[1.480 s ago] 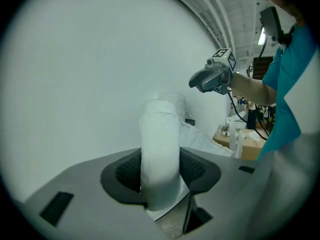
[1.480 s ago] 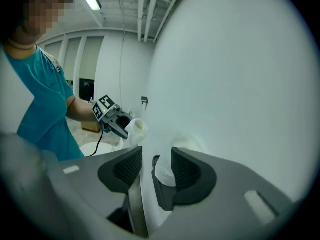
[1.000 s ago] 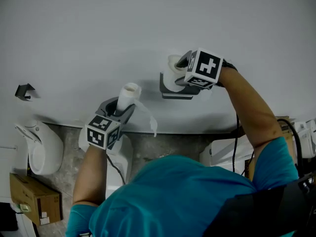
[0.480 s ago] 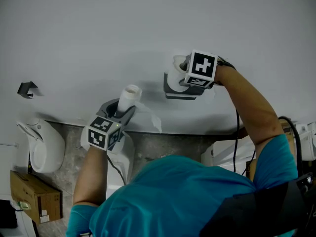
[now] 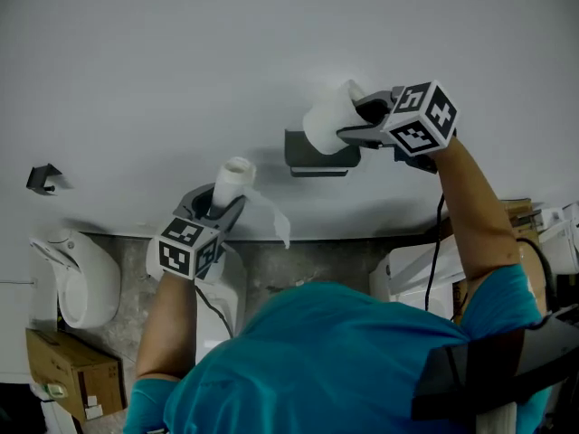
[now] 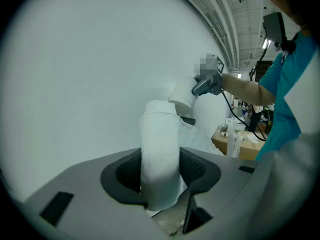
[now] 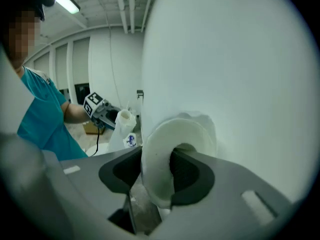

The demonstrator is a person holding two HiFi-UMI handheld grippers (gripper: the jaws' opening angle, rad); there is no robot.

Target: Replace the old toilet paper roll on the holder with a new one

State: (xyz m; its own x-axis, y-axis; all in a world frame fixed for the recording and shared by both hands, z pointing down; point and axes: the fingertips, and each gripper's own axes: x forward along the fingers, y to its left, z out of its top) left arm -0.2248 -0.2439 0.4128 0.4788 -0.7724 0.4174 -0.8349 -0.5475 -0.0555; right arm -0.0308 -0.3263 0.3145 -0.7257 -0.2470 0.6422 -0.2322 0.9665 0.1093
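Gripping the fuller roll (image 5: 327, 117) by its wall just above the holder (image 5: 317, 159), my right gripper (image 5: 360, 121) has just tightened. My left gripper (image 5: 219, 204) clasps the thin roll (image 5: 233, 177) below-left of the holder. Likely next step: seating the fuller roll, squarely aligned.

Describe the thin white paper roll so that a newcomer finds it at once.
Start at the plain white wall and the grey holder mounted on it. Below and left of the holder, the left gripper clamps a slim white paper roll, pointing up. Unlike the thick white roll just above the holder, it trails a loose sheet.
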